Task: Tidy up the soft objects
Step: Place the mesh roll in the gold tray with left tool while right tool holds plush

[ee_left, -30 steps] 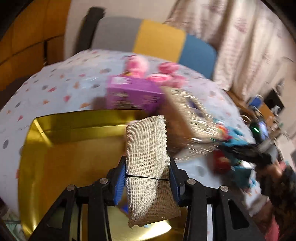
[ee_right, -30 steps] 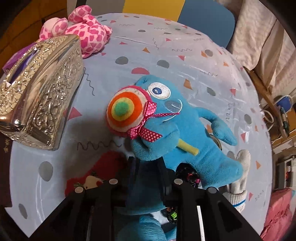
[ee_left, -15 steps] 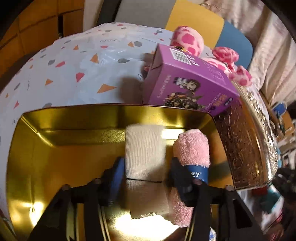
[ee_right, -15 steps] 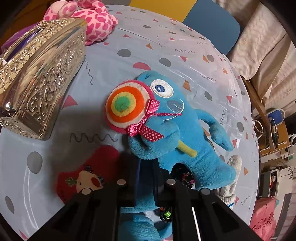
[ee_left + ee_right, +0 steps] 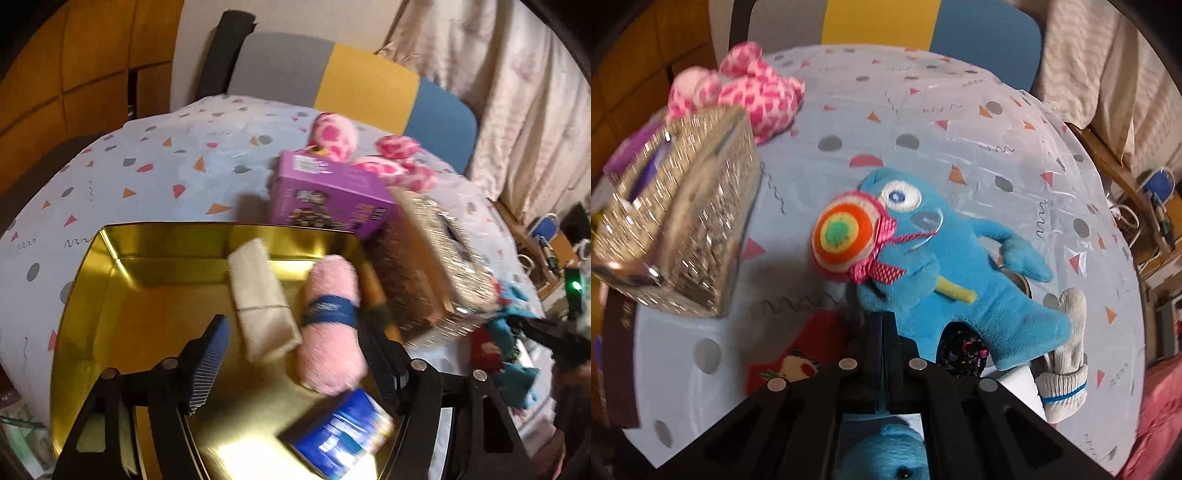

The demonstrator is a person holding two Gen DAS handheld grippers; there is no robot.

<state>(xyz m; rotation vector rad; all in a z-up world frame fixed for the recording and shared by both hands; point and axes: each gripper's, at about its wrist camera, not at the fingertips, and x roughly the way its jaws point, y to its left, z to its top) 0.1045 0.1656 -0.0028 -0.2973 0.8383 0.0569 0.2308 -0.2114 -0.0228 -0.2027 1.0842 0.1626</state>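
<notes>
A lived-in home room: a confetti-print cloth covers the counter (image 5: 960, 110), a grey, yellow and blue chair (image 5: 332, 77) stands at its far edge, patterned curtains (image 5: 517, 92) hang behind.

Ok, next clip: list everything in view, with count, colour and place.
tin: 1, gold, near left of table
beige roll: 1, in tin
pink roll: 1, blue band, in tin beside beige roll
blue box: 1, tin's near edge
purple box: 1, behind tin
silver box: 1, right of tin
pink plush: 1, spotted, far side
blue plush: 1, table centre
white sock: 1, beside blue plush
left gripper: jaws open over tin
right gripper: jaws shut, empty
</notes>
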